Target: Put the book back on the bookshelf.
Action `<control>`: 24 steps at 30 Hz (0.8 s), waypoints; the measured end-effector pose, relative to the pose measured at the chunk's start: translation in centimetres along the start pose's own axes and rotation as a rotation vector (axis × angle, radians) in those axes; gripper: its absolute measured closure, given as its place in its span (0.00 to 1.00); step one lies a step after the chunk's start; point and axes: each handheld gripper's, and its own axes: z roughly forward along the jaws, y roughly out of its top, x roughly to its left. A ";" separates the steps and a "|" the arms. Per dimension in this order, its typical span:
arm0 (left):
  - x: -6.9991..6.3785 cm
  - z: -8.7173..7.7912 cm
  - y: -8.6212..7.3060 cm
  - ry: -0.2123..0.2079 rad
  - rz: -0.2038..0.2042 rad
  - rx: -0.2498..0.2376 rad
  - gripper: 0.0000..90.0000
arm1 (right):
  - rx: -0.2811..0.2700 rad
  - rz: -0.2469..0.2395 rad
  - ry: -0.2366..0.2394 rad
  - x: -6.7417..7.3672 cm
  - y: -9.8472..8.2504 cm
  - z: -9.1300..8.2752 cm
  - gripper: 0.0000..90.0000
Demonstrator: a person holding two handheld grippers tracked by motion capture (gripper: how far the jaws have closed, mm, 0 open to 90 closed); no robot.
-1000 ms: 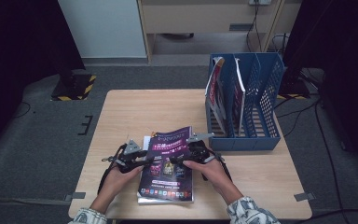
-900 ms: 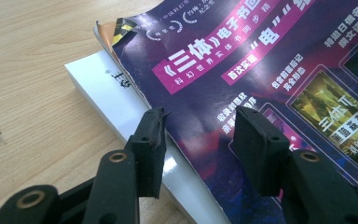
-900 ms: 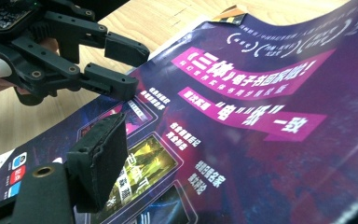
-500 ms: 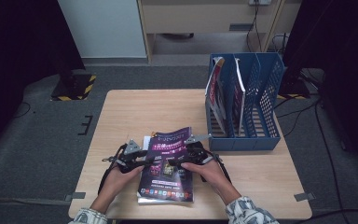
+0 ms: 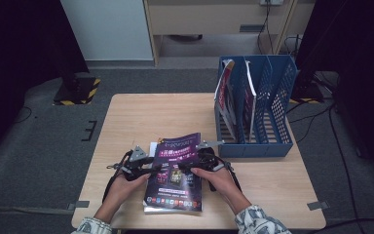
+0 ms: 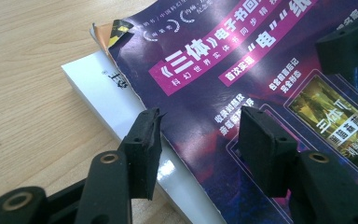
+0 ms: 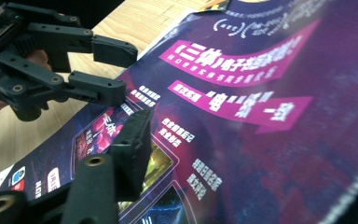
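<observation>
A glossy purple magazine (image 5: 176, 170) tops two stacked booklets; left gripper (image 6: 200, 135) open, right gripper (image 7: 242, 154) closing around the cover.

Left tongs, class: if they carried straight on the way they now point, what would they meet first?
Probably the purple magazine: the left tongs straddle its left edge, jaws apart, one over the white booklet beneath. Further along that line come the right tongs. Depth is hard to judge.

Wide open worktop (image 5: 141, 117) beyond the magazine (image 5: 175, 170) and to its left. The blue file rack (image 5: 253, 109) blocks the far right.
</observation>
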 end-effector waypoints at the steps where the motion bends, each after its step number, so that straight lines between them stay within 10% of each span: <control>1: 0.0 0.0 0.0 -0.001 0.001 0.001 0.54 | 0.002 0.009 -0.004 0.0 0.0 0.0 0.55; 11: -0.1 0.1 0.2 -0.004 0.003 -0.008 0.37 | -0.067 0.029 -0.023 0.5 1.0 -0.9 0.83; 24: 0.0 -0.1 0.4 -0.010 -0.015 -0.036 0.30 | -0.117 -0.061 -0.048 1.5 1.9 -1.9 0.87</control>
